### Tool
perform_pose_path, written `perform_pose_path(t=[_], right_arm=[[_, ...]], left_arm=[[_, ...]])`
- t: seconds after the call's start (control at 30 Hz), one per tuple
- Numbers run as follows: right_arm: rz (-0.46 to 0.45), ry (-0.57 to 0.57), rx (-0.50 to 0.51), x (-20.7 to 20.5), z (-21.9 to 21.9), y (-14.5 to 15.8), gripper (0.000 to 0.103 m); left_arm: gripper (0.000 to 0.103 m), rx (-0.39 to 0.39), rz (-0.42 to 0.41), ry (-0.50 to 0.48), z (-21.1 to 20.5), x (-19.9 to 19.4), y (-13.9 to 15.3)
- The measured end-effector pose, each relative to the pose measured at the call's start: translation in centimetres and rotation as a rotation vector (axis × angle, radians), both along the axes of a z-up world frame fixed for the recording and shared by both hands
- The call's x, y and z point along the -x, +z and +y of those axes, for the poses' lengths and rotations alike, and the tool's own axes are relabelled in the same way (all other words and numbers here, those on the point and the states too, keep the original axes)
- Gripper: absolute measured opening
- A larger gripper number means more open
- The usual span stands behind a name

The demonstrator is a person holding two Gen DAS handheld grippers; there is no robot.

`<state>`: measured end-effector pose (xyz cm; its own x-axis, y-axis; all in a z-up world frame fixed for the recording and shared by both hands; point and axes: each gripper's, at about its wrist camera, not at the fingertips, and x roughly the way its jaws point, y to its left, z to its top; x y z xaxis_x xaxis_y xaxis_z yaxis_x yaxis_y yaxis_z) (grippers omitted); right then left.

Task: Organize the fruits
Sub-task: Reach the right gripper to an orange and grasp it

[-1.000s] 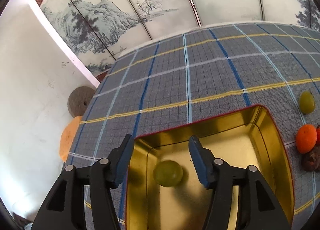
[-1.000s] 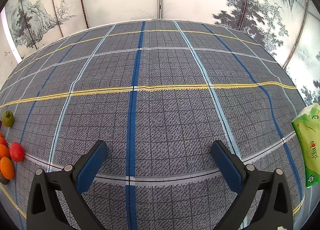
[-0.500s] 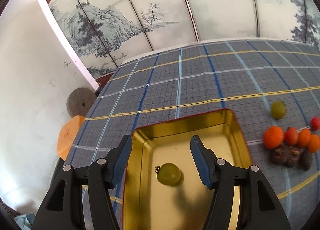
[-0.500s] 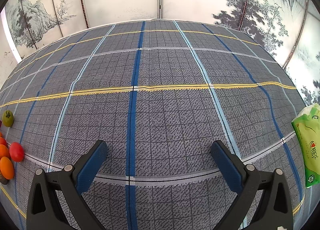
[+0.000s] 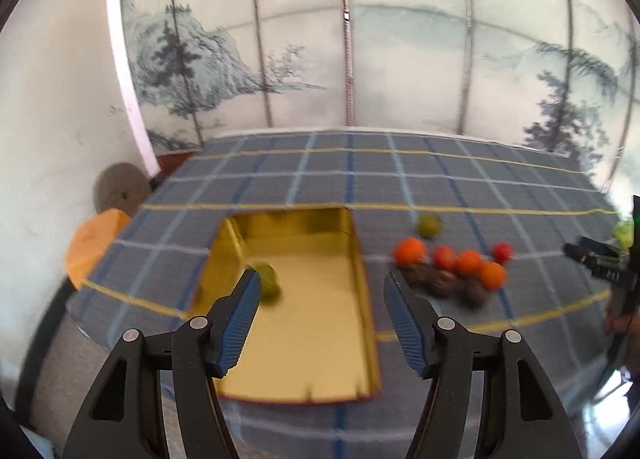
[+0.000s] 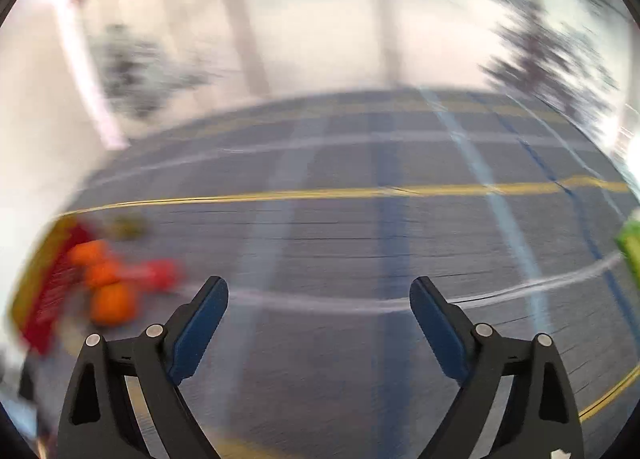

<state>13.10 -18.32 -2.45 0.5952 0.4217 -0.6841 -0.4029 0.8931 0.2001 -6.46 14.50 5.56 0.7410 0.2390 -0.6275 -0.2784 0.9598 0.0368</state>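
With 1 green fruit [image 5: 267,279] in the gold tray [image 5: 360,271], my left claw [image 5: 320,291] is opening, empty. Right claw [image 6: 318,295] is closing on nothing, angled toward the fruit pile [image 6: 108,279] for the next pick, I'd guess.

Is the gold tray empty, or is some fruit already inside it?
Not empty: one green fruit lies inside the gold tray. The other fruits lie outside it on the cloth.

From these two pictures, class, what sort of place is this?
Probably a room in a home: a table under a plaid cloth, painted landscape screen panels behind it, and a gold tin tray beside loose fruit.
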Motion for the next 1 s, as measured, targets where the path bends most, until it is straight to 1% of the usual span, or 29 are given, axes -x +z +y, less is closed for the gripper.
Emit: perform_pose_path(t=[0.07,0.1,0.13,0.17,0.2,0.23,0.27,0.4,0.6,0.73,0.77,0.87,0.93,1.0], right_arm=[[-0.051,0.210,-0.070,3.6,2.9,1.8,0.090],[-0.072,0.273,-0.067,4.8,4.0,2.4,0.088],[-0.075,0.350,-0.056,5.8,5.8,2.8,0.084],[-0.051,0.415,-0.063,6.1,7.2,2.9,0.069],[-0.035,0.451,-0.060,6.3,8.4,2.9,0.049],[-0.030,0.467,-0.042,6.4,9.3,2.7,0.044],[-0.024,0.485,-0.020,6.4,10.3,2.4,0.041],[0.008,0.513,0.032,6.1,12.9,0.7,0.041],[0.034,0.472,0.053,4.2,13.1,-0.2,0.041],[0.061,0.470,0.108,3.5,14.4,-1.7,0.041],[0.066,0.470,0.115,3.4,14.5,-2.0,0.040],[0.089,0.446,0.100,2.8,14.4,-2.2,0.028],[0.111,0.432,0.083,2.6,13.9,-2.2,0.028],[0.105,0.419,0.096,2.8,13.5,-2.0,0.028]], left_arm=[[0.065,0.037,0.009,-0.030,-0.9,0.6,-0.3],[0.065,0.044,0.015,-0.041,-1.4,0.8,-0.5],[0.065,0.046,0.018,-0.049,-1.9,1.0,-0.6],[0.065,0.044,0.021,-0.059,-2.4,1.3,-0.8],[0.065,0.040,0.026,-0.064,-2.7,1.4,-0.9],[0.065,0.041,0.030,-0.072,-3.1,1.6,-1.0],[0.065,0.045,0.033,-0.076,-3.2,1.7,-1.1],[0.065,0.057,0.043,-0.090,-3.2,2.2,-1.4],[0.066,0.040,0.052,-0.111,-3.6,2.3,-1.8],[0.066,0.031,0.038,-0.103,-3.5,2.9,-1.7],[0.066,0.026,0.034,-0.097,-3.4,3.1,-1.7],[0.067,0.025,0.035,-0.094,-3.3,3.5,-2.0],[0.067,0.025,0.042,-0.089,-3.2,3.7,-2.1],[0.067,0.030,0.042,-0.084,-2.9,4.0,-2.3]])
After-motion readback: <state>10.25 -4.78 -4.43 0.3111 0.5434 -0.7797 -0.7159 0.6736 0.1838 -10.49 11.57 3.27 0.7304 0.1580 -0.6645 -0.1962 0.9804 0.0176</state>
